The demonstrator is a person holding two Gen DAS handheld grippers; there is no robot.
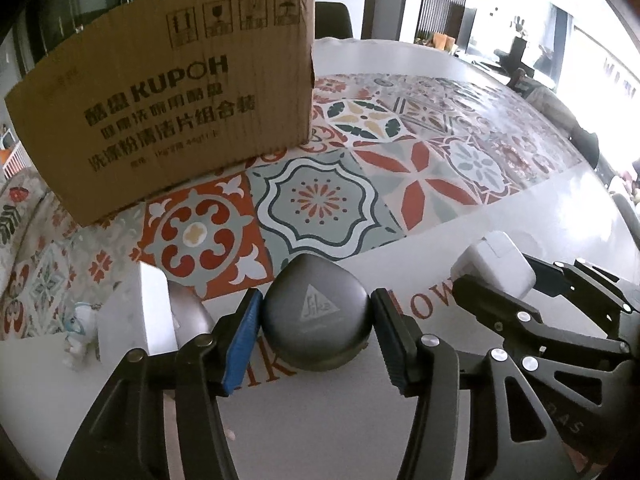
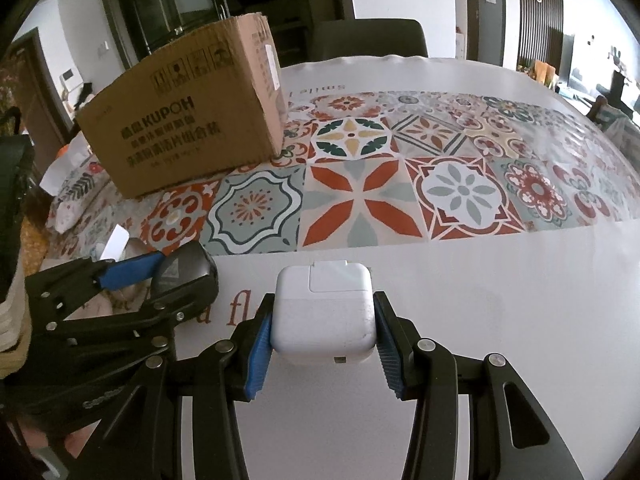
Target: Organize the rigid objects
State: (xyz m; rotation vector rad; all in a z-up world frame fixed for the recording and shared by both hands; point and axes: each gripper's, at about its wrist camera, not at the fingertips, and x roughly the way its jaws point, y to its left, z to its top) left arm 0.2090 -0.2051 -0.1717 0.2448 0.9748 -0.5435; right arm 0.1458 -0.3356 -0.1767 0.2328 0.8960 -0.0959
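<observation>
Brown corrugated cardboard forms the one container in view: a cardboard box (image 1: 160, 92) printed with "KUPOH" and shipping symbols, standing on the far left part of the table (image 2: 500, 300). Its printed side faces the cameras, and its inside cannot be seen, so its contents cannot be told.

The table is covered by a white cloth with a band of colourful patterned tiles (image 2: 360, 200) across the middle. The box rests on this band.

Nearer, on the plain white part of the cloth, the left gripper (image 1: 316, 326) has its two blue-padded fingers closed against the sides of a rounded dark grey case (image 1: 314, 316) bearing a triangular logo. The case sits on the cloth between the pads.

Just to its right, the right gripper (image 2: 324, 320) clamps a white square power adapter (image 2: 324, 312) between its own blue pads, both touching the adapter's sides. Whether the adapter rests on the cloth or is lifted cannot be told.

Left of the grey case lie a white box (image 1: 136, 312), a silvery rounded object (image 1: 190, 314) beside it, and a small white figurine (image 1: 80, 328).

A dark chair (image 2: 368, 40) stands beyond the table's far edge.
</observation>
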